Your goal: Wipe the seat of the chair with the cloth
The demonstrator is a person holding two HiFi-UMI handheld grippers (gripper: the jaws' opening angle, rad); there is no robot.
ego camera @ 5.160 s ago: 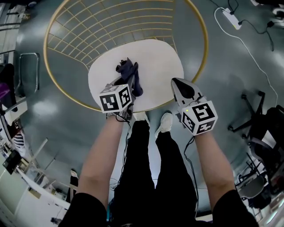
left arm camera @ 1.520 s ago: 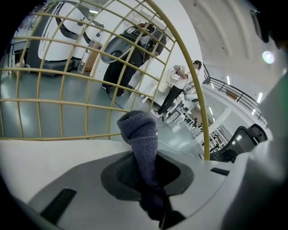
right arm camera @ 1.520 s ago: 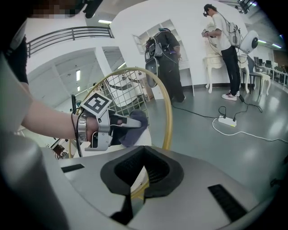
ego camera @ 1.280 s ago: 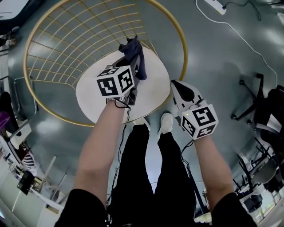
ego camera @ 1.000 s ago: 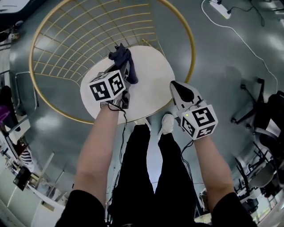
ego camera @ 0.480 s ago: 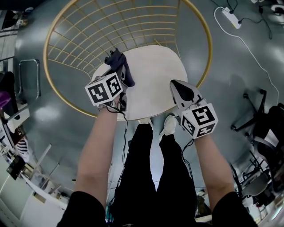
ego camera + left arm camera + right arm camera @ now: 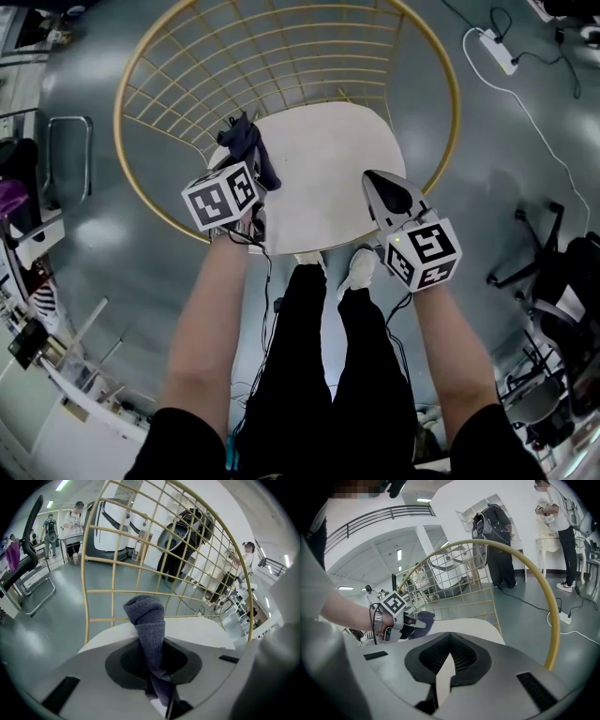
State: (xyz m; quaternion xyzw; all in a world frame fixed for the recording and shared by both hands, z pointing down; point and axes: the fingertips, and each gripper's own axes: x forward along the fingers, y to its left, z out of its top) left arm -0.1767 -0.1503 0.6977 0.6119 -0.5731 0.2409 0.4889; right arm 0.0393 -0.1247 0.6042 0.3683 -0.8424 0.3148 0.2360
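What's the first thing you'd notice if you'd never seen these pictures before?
The big round chair of gold wire fills the top of the head view, with its white seat in the middle. A dark blue cloth sticks up out of the left claw, near the seat's left edge. The right claw hangs with nothing in it over the seat's near right edge.

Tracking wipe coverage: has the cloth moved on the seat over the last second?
Yes. The cloth, clamped in the left gripper, has slid left across the seat, from the far middle to the left edge.
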